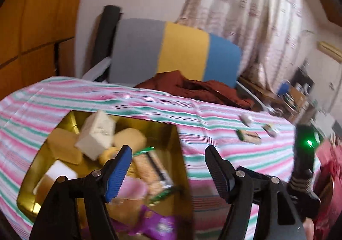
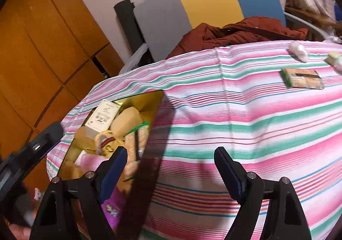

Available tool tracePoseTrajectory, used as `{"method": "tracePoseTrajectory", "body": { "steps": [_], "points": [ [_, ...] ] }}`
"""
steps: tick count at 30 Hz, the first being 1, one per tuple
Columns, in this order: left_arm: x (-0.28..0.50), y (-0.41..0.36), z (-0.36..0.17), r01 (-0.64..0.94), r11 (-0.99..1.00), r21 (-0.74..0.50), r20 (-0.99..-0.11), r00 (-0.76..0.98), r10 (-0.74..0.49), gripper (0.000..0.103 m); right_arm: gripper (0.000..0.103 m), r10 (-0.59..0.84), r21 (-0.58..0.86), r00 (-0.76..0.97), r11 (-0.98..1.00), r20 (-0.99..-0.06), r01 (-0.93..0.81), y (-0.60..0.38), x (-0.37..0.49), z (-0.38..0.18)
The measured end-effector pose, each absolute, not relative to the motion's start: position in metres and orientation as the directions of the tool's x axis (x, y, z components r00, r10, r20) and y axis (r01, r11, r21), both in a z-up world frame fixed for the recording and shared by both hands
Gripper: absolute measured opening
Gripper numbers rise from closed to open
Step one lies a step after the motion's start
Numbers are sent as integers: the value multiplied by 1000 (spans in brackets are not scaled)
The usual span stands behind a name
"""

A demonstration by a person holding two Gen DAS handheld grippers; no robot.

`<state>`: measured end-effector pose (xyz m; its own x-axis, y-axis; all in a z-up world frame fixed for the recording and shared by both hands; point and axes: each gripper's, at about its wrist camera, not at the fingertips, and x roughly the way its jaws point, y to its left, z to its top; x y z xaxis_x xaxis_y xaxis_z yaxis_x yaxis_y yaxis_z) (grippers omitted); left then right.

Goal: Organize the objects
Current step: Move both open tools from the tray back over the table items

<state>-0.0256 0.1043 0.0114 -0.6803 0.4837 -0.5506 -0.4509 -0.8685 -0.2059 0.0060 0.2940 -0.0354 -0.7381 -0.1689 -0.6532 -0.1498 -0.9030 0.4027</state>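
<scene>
Both grippers are black plastic: the left gripper (image 1: 168, 164) and right gripper (image 2: 171, 168) carry ribbed blue pads (image 1: 118, 172) and silver pivot screws (image 1: 239, 173).

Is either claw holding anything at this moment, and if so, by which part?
Nothing is held. The left claw stands open above the gold tin with nothing between its pads; the right claw is open over the striped cloth.

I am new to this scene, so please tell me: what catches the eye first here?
The pink, green and white striped tablecloth fills both views. On its left side sits a shiny gold rectangular tin heaped with snack packets and a white carton. Behind the table stands a grey, yellow and blue chair back.
</scene>
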Motion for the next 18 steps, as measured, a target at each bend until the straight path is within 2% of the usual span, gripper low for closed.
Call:
{"method": "tracePoseTrajectory", "body": {
  "steps": [18],
  "points": [
    [20,225,-22,-678,-722,-137,-669,-475,572,72,85,72,280,-702,-885,-708,-373,414,55,-54]
  ]
}}
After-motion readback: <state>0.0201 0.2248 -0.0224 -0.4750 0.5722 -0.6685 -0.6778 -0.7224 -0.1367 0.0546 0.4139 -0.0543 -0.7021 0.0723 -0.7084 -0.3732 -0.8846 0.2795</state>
